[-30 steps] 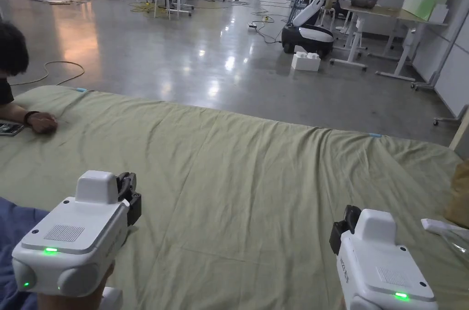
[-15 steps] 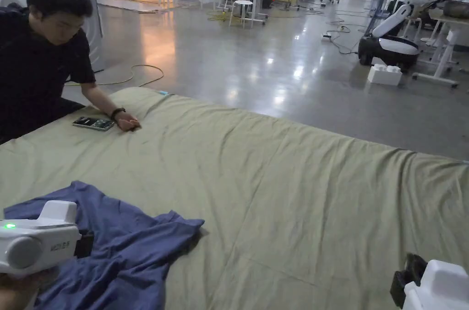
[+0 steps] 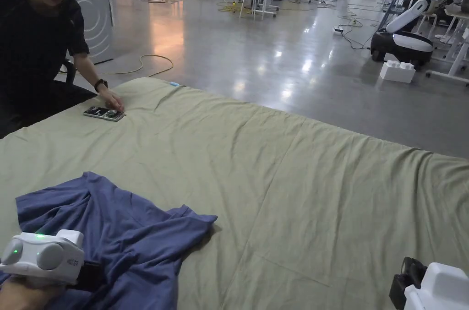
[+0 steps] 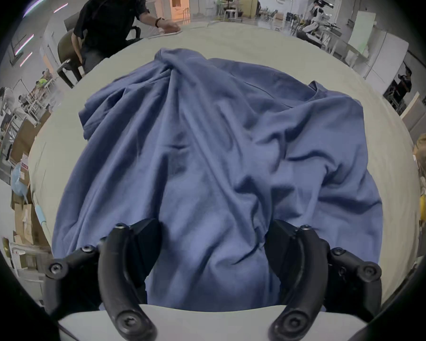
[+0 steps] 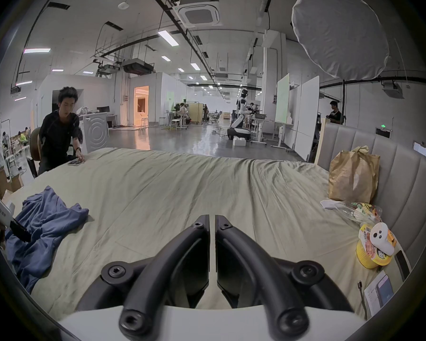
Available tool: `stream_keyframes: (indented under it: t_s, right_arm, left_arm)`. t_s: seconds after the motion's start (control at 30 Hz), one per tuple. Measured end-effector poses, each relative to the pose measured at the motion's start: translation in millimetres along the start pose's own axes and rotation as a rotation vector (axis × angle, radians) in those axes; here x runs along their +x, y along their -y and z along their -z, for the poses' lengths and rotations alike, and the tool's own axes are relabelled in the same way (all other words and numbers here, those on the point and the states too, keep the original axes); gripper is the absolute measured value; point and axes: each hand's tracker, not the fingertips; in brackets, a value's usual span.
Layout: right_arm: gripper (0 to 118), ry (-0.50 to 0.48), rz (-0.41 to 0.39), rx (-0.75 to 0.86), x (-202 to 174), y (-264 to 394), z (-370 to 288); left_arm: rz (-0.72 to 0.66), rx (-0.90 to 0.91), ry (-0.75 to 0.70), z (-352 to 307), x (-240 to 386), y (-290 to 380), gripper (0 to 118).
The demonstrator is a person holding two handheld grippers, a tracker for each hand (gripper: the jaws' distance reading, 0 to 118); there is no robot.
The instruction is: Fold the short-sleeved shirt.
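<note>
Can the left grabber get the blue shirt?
Probably yes: the left gripper hangs right over the crumpled blue cotton shirt, its fingers spread wide with cloth between them and nothing in the way.

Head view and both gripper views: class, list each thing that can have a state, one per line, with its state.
Blue shirt: crumpled, unfolded, lying on the bed sheet.
Left gripper: open, fingers either side of a shirt fold, not pressing.
Right gripper: shut, empty, above bare sheet.
Phone: flat on the sheet, a person's hand on it.
Paper bag: upright, top scrunched.
</note>
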Motion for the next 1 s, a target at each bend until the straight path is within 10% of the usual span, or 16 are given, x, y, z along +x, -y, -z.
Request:
stream_keyframes:
  t_s: [0.07,0.13,0.57,1.0]
  right_arm:
    - [5,-0.011,-0.009,-0.009,-1.3,0.6,-0.2]
    - [5,-0.007,-0.012,-0.007,-2.3,0.8,0.5]
    - [5,-0.01,0.003,-0.028,3.3,2.7,-1.1]
    - [5,-0.01,0.029,0.012,18.2,-6.2,-14.4]
  left_arm:
    - [0.022,0.064,-0.004,-6.0,7.2,0.8,68]
    - [0.079,0.128,-0.038,-10.5,16.4,1.6,5]
    - [-0.056,0.311,0.069,-67.6,1.9,-13.9,3]
    - [0.096,0.686,0.195,-207.2,75.6,-79.1,3]
